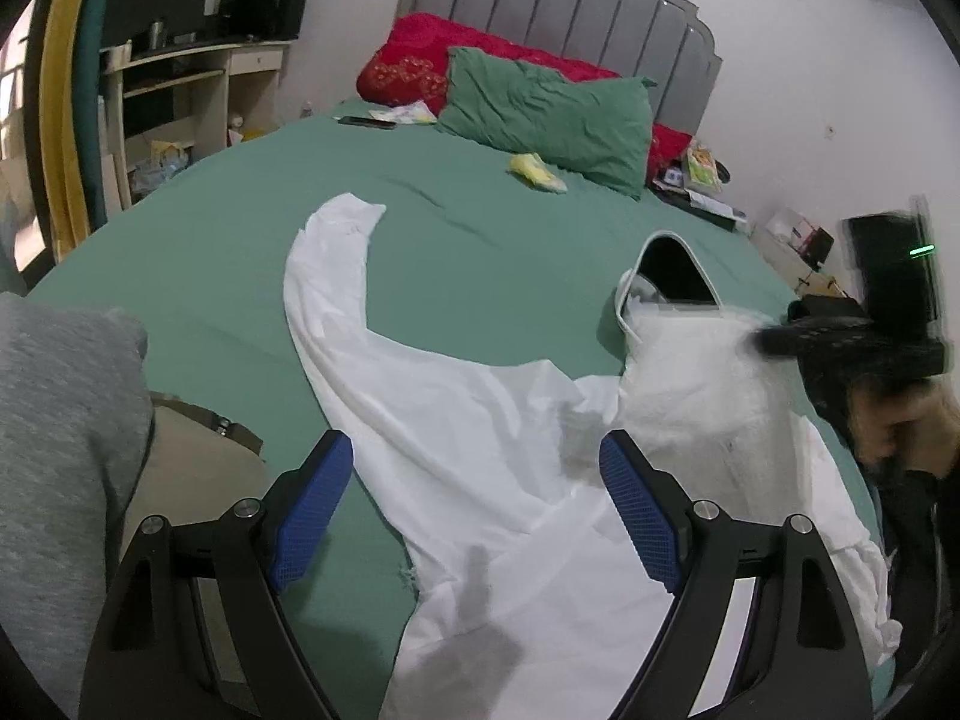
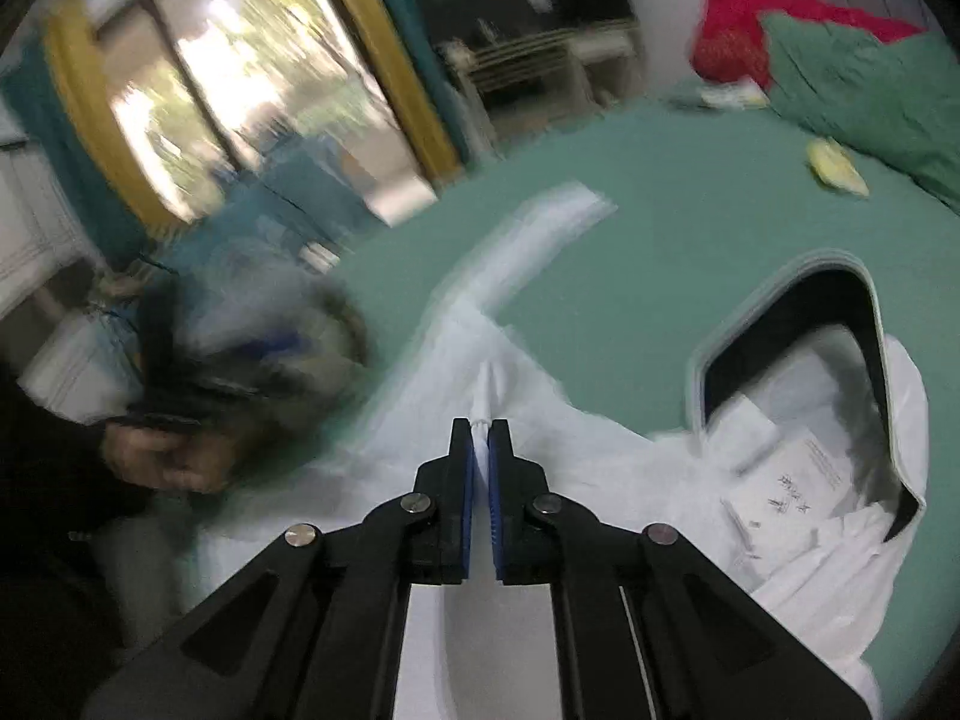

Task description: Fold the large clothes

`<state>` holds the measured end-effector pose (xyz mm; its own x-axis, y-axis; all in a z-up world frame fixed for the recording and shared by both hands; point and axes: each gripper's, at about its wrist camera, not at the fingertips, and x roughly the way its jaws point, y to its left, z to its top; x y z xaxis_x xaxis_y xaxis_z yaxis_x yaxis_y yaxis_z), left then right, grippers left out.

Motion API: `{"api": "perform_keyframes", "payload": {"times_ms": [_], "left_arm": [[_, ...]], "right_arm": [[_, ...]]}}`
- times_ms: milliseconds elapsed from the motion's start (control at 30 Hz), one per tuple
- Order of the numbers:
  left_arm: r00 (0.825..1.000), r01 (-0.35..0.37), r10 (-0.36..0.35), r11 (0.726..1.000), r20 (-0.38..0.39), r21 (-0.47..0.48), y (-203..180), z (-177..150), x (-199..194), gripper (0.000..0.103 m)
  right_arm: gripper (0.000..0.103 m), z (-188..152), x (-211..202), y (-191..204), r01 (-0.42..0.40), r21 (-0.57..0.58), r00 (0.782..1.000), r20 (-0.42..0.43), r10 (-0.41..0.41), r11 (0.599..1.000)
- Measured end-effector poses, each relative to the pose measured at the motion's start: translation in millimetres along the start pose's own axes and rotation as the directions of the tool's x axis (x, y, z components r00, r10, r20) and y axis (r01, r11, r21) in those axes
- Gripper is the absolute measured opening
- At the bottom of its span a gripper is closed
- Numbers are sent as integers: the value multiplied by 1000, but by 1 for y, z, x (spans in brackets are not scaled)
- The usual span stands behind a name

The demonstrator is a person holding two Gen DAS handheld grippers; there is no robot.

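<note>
A large white garment [image 1: 480, 450] with a dark-lined, grey-trimmed neck opening [image 1: 672, 270] lies spread on the green bed sheet [image 1: 210, 252]. One long sleeve [image 1: 327, 264] stretches toward the far left. My left gripper [image 1: 477, 456] is open, its blue pads [image 1: 639, 510] hovering above the garment's middle. My right gripper [image 2: 480, 426] is shut on a pinched fold of the white garment [image 2: 600, 480]; it shows blurred at the right in the left wrist view [image 1: 840, 336]. The neck opening [image 2: 792, 336] and a white label [image 2: 786, 480] lie to its right.
A green pillow [image 1: 546, 114] and red blanket [image 1: 420, 60] lie by the grey headboard [image 1: 570, 18]. A yellow item [image 1: 537, 171] and a phone [image 1: 366, 121] rest on the sheet. A desk [image 1: 180, 90] stands left; clutter [image 1: 702, 180] sits right. Curtained window [image 2: 240, 72].
</note>
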<state>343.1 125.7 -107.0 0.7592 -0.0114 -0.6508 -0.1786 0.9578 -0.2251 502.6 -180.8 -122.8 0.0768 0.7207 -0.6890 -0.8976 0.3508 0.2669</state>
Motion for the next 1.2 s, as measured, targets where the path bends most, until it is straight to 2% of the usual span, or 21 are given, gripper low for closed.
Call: {"api": "perform_keyframes", "payload": {"times_ms": [33,67,100,133,167,267,333,367,433,500,533,567,633,667,733,800,867,967,1033,1100,1200], "left_arm": [[1000,-2,2,1000,-9,5,-1,-1,3,87],[1000,-5,5,1000,-19,9,-2,-1,6,87],[999,-6,6,1000,-31,15,-3,-2,9,87],[999,-5,6,1000,-50,26,-4,-3,13,87],[998,-5,7,999,-60,34,-4,-4,16,87],[996,-21,26,998,-83,62,-3,-11,20,87],[996,-29,34,998,-85,59,1,-15,19,87],[996,-26,31,998,-83,54,2,-16,17,87],[997,-23,27,999,-77,44,5,-18,13,87],[997,-22,25,999,-73,40,8,-18,7,87],[997,-23,26,999,-69,45,9,-16,4,87],[998,-28,31,998,-61,48,10,-15,1,87],[999,-46,47,998,-27,38,17,-11,-10,87],[999,-53,53,998,-12,20,22,-8,-15,87],[999,-55,55,998,-3,-21,34,-2,-22,87],[999,-51,52,997,10,-57,45,3,-30,87],[997,-58,62,993,35,-99,59,13,-40,87],[993,-83,95,985,76,-152,80,27,-53,87],[982,-135,156,974,109,-182,98,36,-62,87],[967,-205,231,957,109,-206,114,42,-65,87],[955,-252,285,929,88,-272,145,45,-68,87]], "right_arm": [[25,-1,21,-9,134,-18,989,-68,-135,991],[39,-1,32,-16,224,-34,968,-104,-227,974],[42,-6,35,-18,305,-42,944,-118,-308,952],[43,-15,30,-20,357,-18,928,-102,-357,934],[49,-20,21,-22,377,16,924,-74,-375,926],[54,-40,-4,-6,540,27,841,-68,-537,841],[54,-61,-19,2,543,82,839,-101,-535,836],[54,-72,-19,4,559,104,827,-141,-544,823],[54,-98,-7,-1,634,122,765,-243,-597,763],[55,-125,10,-20,674,151,725,-324,-607,724],[59,-137,3,-27,665,210,743,-292,-603,717],[66,-138,-6,-30,674,258,738,-274,-617,692],[66,-121,-16,-24,732,276,682,-296,-669,623],[66,-106,-20,-15,740,266,672,-250,-697,618],[66,-63,-14,12,719,202,694,-146,-705,665],[66,-12,10,39,675,122,737,-61,-674,727],[66,30,44,59,605,81,796,-27,-605,792],[66,83,110,84,453,91,890,7,-455,887],[66,103,155,100,386,78,921,15,-389,919],[64,119,197,111,340,74,940,4,-341,937],[57,137,251,114,317,89,949,-35,-315,944]]}}
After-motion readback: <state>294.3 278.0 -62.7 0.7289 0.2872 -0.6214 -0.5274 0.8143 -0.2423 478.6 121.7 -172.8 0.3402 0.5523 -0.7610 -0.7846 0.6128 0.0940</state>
